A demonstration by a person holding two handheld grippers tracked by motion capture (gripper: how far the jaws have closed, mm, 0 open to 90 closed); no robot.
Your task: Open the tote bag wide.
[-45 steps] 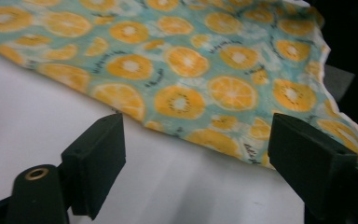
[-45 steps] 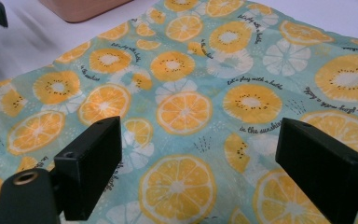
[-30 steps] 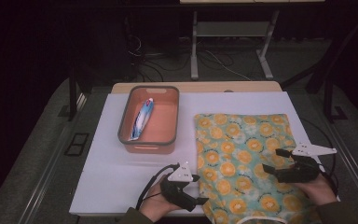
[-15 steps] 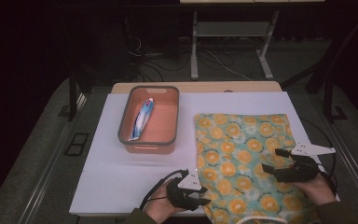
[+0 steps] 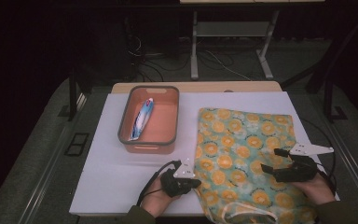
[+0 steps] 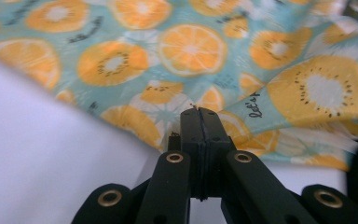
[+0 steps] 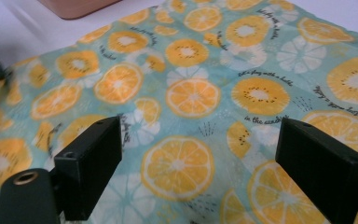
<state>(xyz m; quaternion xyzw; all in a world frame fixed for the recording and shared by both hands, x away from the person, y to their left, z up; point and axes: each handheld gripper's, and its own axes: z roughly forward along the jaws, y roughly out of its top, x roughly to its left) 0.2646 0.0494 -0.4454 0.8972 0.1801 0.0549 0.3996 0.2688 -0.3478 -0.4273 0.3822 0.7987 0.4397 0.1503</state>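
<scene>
Left gripper [image 5: 196,183] sits at the near left edge of the fruit-print bag [image 5: 247,154]. In the left gripper view its jaws are fully together [image 6: 199,116], having just closed within the last moment. The tips are right at the bag's edge, where the fabric lifts into a fold just past them. A tiny sliver of something sits at the tip seam; can't tell if cloth is actually pinched between the pads.

Right gripper [image 5: 270,161] is over the right-hand part of the bag, jaws spread wide. In the right gripper view both black jaws [image 7: 198,163] stand well apart with printed fabric lying flat between and below them; nothing gripped, and can't tell if the pads touch the cloth.

Bag: flat on the white table cover [image 5: 107,154], right half of the table, turquoise with orange and kiwi slices. Its handles [image 5: 242,215] bunch at the near edge between the two hands.

Further out: orange bin [image 5: 148,142] with a grey rim on the left half, just beside the bag's far left corner, not touching it. A toothpaste tube [image 5: 142,119] lies lengthwise inside the bin.
</scene>
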